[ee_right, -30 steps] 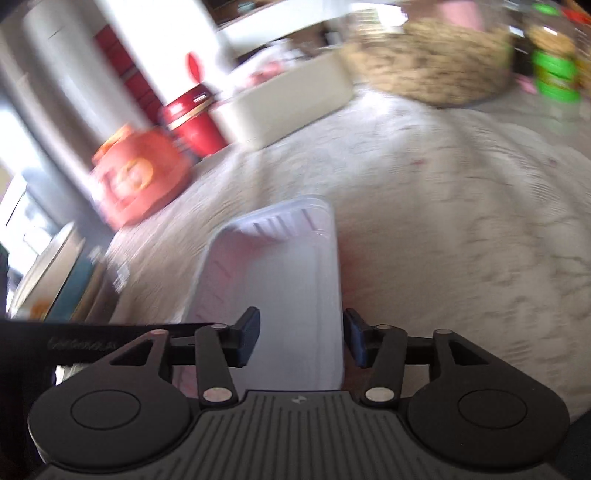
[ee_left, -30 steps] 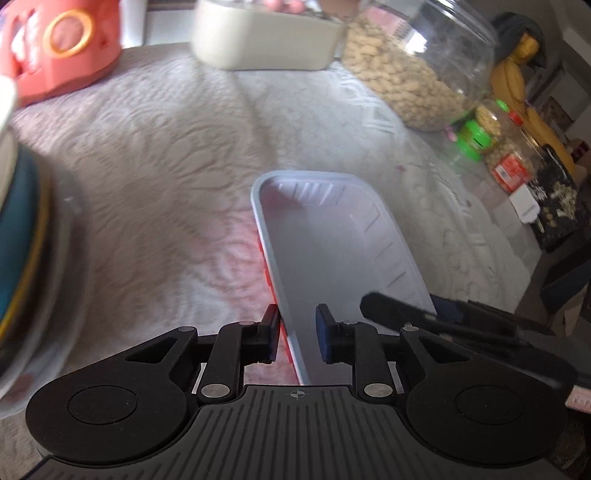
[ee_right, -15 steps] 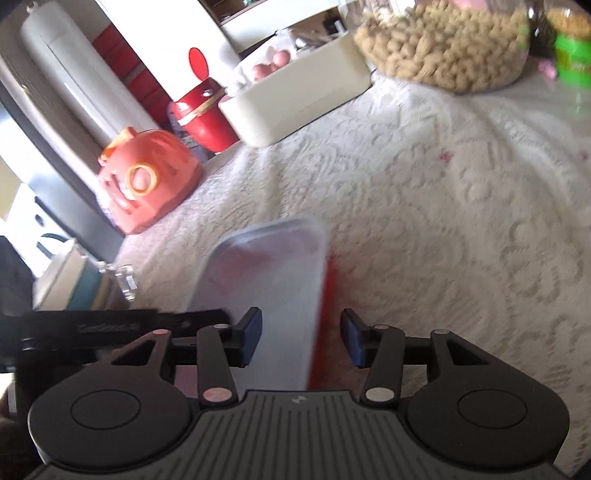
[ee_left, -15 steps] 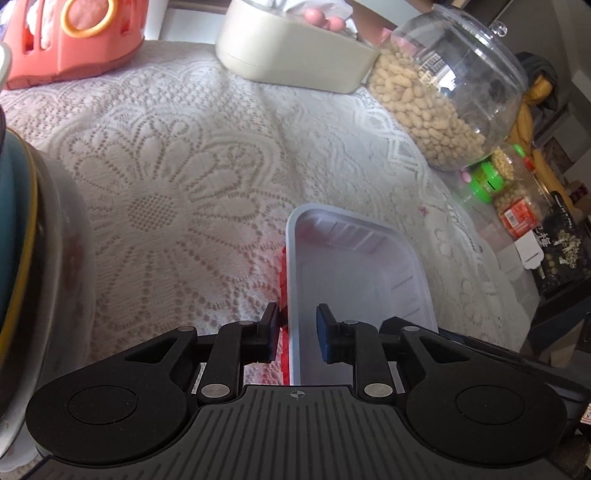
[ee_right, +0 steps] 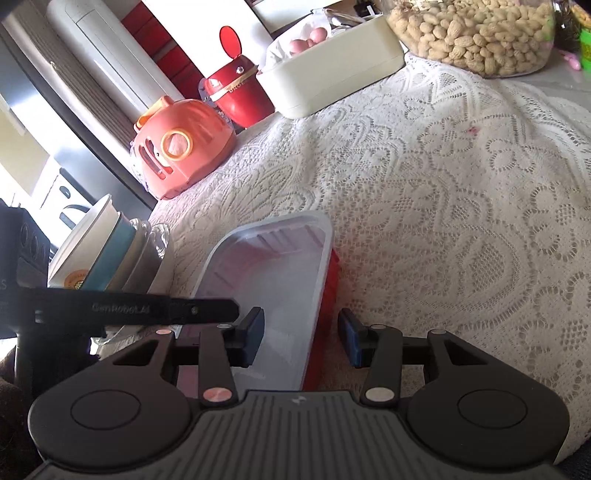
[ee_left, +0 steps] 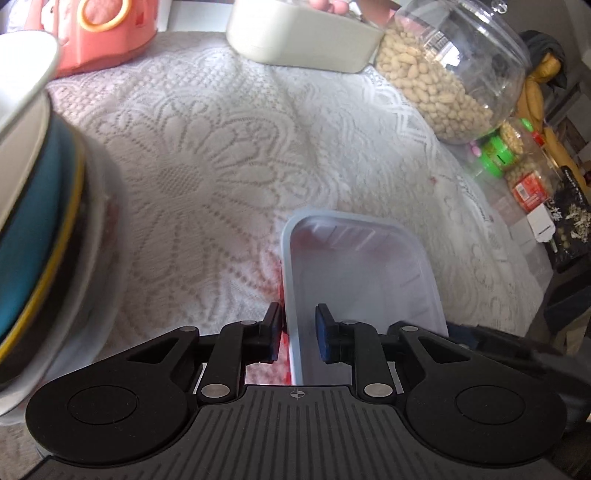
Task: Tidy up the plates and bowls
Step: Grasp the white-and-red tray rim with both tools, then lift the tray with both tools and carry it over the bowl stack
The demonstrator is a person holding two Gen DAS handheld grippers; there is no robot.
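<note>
The left claw (ee_left: 297, 332) is at a narrow gap, its two pads straddling the left rim of a clear tray (ee_left: 360, 266); the left pad looks to touch the rim's outer side, while the right pad sits inside the tray with a sliver of space, so a firm grip cannot be told. The right claw (ee_right: 301, 341) stands wider, its pads either side of the tray's (ee_right: 273, 280) right rim and touching nothing. A red tray (ee_right: 330, 291) shows under the clear one along that edge. Both trays lie on the lace cloth (ee_right: 443, 221) near the bench's near edge. Just left of them, at the bench's left edge, stands a stack of bowls (ee_right: 103, 251): white on top, teal beneath, glass at the bottom. Farther back along the left side is an orange toy (ee_right: 183, 147), then a red pot (ee_right: 238, 94). At the far edge sits a cream box (ee_right: 332, 74) with eggs in it, and a jar of peanuts (ee_right: 476, 33) toward the far right corner.
</note>
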